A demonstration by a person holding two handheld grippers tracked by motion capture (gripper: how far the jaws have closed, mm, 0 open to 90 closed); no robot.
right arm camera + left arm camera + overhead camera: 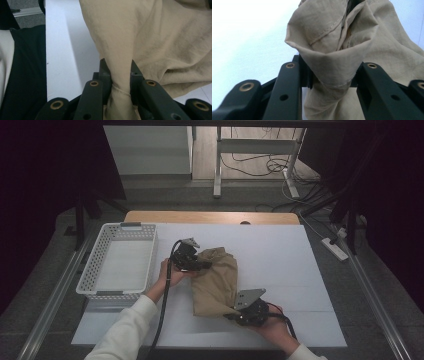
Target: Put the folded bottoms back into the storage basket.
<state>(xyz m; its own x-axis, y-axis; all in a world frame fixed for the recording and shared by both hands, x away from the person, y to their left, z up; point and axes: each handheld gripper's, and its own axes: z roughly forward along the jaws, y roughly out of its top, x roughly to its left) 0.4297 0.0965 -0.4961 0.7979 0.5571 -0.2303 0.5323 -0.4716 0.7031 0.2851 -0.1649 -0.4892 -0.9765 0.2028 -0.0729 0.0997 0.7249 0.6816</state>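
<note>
On the white surface (pixel 280 250), a crumpled tan cloth (pixel 216 280) lies at centre, pinched by both tongs: the left tongs (pixel 202 265) clamp its 10 o'clock edge, the right tongs (pixel 234 312) its 5 o'clock corner; a white basket (pixel 120 262) sits at 9 o'clock.

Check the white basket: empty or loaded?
Empty. The white basket shows a bare floor; the tan cloth lies outside it on the table.

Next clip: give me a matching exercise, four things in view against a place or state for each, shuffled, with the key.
Things:
1. left claw
2. right claw
3. basket
4. cloth

Places or states:
A. white, at the table's left edge
B. tan, bunched mid-table
C. shut on the cloth's far end
D. shut on the cloth's near corner

Pairs: 1-C, 2-D, 3-A, 4-B
</note>
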